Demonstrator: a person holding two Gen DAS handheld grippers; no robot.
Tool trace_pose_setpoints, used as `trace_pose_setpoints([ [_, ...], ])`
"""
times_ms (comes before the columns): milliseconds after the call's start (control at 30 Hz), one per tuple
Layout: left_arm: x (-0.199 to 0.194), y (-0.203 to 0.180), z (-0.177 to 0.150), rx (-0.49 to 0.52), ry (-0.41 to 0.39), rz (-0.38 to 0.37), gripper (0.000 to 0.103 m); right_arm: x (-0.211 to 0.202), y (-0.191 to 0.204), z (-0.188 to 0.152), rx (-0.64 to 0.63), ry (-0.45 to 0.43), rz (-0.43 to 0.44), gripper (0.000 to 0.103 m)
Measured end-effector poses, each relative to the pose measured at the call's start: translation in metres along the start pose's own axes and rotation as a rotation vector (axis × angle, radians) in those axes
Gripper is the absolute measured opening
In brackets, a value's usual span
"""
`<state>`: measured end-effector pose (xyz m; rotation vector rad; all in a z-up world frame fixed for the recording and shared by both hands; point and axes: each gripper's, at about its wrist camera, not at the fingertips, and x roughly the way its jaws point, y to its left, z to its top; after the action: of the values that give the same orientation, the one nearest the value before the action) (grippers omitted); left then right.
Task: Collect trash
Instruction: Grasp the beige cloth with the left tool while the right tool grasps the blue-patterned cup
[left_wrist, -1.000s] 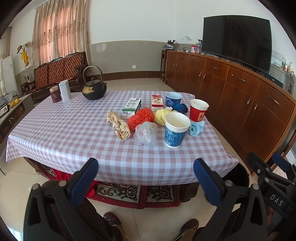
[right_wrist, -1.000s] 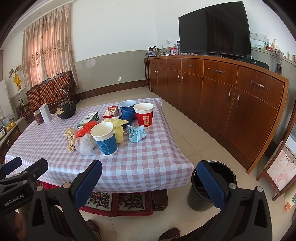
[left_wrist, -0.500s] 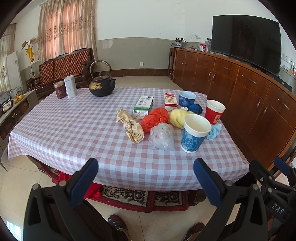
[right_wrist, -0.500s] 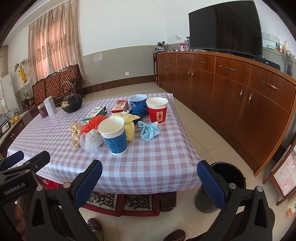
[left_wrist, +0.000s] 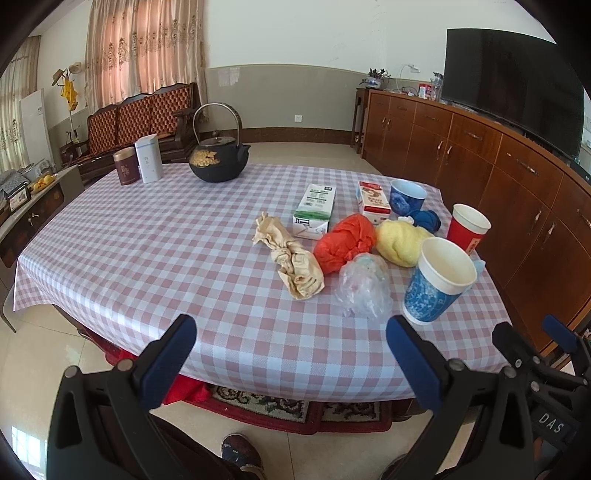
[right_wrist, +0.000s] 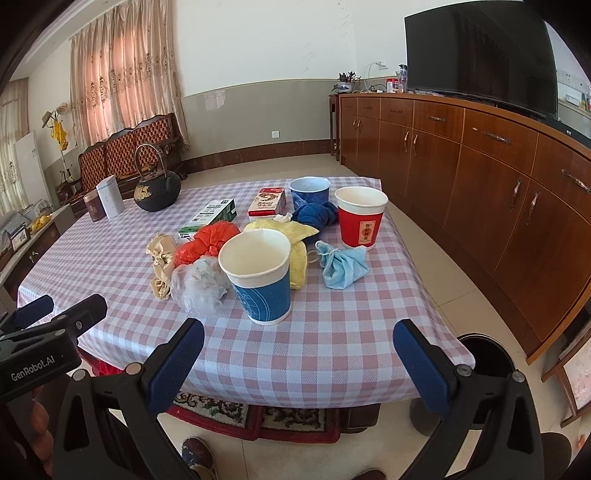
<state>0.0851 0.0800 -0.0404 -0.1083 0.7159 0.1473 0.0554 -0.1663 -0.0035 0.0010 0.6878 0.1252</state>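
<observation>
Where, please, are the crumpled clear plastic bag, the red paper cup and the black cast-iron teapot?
crumpled clear plastic bag (left_wrist: 364, 286), left wrist view, middle of the bundle.
red paper cup (right_wrist: 360, 223), right wrist view, red side wall.
black cast-iron teapot (left_wrist: 218, 162), left wrist view, front of the body.

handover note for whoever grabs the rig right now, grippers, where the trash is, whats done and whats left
Left gripper: open, empty, short of the table's near edge.
Right gripper: open, empty, facing the blue paper cup.
Trash clustered on the table: clear plastic bag, orange bag, yellow bag, red paper cup, blue mask.
Bin stands on the floor at the table's right corner.
Done: nothing picked up.
Left: everything.
</observation>
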Motion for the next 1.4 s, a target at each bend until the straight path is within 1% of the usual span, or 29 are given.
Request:
trace_pose_setpoints([
  [233,0.028,0.008,0.010,-0.013,0.020,0.017,0.102,0.041,0.015,0.007,-0.004,0.040,0.017,0.103],
  [500,0.067,0.009,0.021,-0.017,0.062,0.014,0.097,0.091,0.020,0.013,0.001,0.099,0.011,0.103],
  [700,0.094,0.004,0.027,0.008,0.086,0.005,0.093,0.112,0.021,0.019,0.014,0.102,0.013,0.103],
  [867,0.114,0.001,0.028,0.014,0.114,-0.011,0.092,0.124,0.028,0.020,0.006,0.101,0.024,0.103],
  [933,0.121,-0.001,0.028,0.021,0.122,-0.007,0.088,0.126,0.029,0.020,0.002,0.090,0.024,0.103],
  [1000,0.127,0.000,0.027,0.025,0.136,0.001,0.084,0.127,0.028,0.021,0.005,0.082,0.028,0.099],
  [1067,0.132,0.003,0.027,0.018,0.149,0.000,0.079,0.130,0.027,0.021,0.012,0.084,0.042,0.085],
  [1133,0.135,0.006,0.026,0.018,0.151,-0.002,0.071,0.134,0.026,0.022,0.017,0.096,0.056,0.078],
  [1200,0.138,0.007,0.026,0.015,0.153,-0.005,0.068,0.136,0.026,0.021,0.023,0.099,0.068,0.071],
  [1233,0.139,0.008,0.026,0.011,0.155,-0.007,0.068,0.138,0.027,0.021,0.023,0.102,0.076,0.065],
  [1300,0.143,0.007,0.027,0.007,0.155,-0.013,0.068,0.139,0.030,0.020,0.014,0.102,0.078,0.064],
  [1367,0.144,0.007,0.027,0.006,0.151,-0.029,0.052,0.139,0.031,0.020,0.007,0.099,0.084,0.063],
  [1400,0.146,0.007,0.027,0.005,0.159,-0.039,0.038,0.139,0.031,0.020,0.007,0.096,0.089,0.062],
])
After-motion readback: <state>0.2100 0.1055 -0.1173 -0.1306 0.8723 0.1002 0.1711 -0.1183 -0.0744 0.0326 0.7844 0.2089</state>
